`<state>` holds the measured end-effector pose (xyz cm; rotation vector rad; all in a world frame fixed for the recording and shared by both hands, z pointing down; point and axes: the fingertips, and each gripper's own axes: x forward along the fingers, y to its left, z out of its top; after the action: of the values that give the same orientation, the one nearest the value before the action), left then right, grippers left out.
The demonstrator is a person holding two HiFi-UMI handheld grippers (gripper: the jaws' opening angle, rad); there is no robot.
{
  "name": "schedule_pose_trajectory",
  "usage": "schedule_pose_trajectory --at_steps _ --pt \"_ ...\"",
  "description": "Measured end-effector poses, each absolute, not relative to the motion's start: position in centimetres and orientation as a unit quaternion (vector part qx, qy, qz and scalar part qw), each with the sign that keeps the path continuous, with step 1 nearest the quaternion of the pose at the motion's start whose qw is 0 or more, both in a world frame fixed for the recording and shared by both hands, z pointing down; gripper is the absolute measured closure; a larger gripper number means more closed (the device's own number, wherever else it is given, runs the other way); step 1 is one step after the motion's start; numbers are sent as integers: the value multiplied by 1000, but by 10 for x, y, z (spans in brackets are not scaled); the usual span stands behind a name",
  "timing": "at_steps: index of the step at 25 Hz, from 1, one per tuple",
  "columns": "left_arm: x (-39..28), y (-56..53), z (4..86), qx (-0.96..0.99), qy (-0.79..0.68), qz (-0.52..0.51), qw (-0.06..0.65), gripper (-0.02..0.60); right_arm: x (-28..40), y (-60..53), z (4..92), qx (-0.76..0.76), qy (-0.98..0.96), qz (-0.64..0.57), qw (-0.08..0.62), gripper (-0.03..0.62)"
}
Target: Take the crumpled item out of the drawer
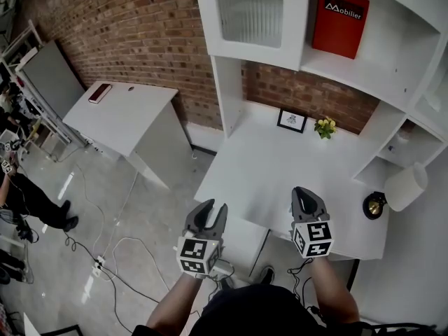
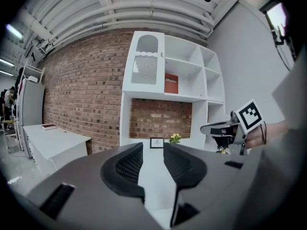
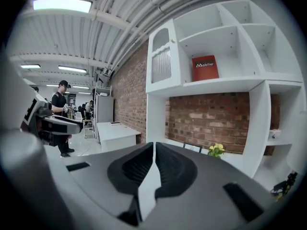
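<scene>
— Brick wall (image 1: 119, 40) behind white furniture: is that the room?

— Yes. From the head view I look steeply down on a white desk (image 1: 266, 166) built into a white shelf unit (image 1: 231, 82). A small framed picture (image 1: 292, 120) and yellow flowers (image 1: 325, 127) stand at the back of the desk, and a lamp (image 1: 402, 187) stands at its right end. A red book (image 1: 341, 21) stands on a shelf above.

— What do the other views add?

— Only the head view shows the grey floor with loose cables (image 1: 119, 250) and a second desk (image 1: 126, 110) by the wall. Only the right gripper view shows lit ceiling panels (image 3: 62, 5) and people standing (image 3: 60, 109) far down the room. The left gripper view catches the other gripper from the side.

— And the grippers?

— The left hand-held gripper (image 1: 213, 208) has its jaws apart, with nothing between them. The right hand-held gripper (image 1: 304, 193) has its jaws together and is empty. Both are held level over the near edge of the desk.

— The crumpled item?

— I cannot tell where it is. No view shows it, or a drawer.
</scene>
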<state>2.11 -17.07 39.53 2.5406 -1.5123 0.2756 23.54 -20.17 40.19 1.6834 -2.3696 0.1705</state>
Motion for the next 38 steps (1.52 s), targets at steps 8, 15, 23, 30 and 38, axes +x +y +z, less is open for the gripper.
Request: schedule_pose_trajectory --at_steps 8,15,23,30,38 --pt "23 -181 337 859 -508 48 43 482 218 -198 336 582 -810 -20 75 593" --pt "16 -195 279 861 -509 5 0 534 216 -193 290 584 -809 -57 39 594" --pt "8 -188 266 862 -505 -30 11 552 211 -182 266 578 -812 -78 19 594" --pt "4 -186 281 863 -505 -16 18 552 217 -185 282 589 -805 -65 35 594" --pt "4 -187 283 866 -500 -12 16 552 212 -186 284 588 -806 -63 32 594"
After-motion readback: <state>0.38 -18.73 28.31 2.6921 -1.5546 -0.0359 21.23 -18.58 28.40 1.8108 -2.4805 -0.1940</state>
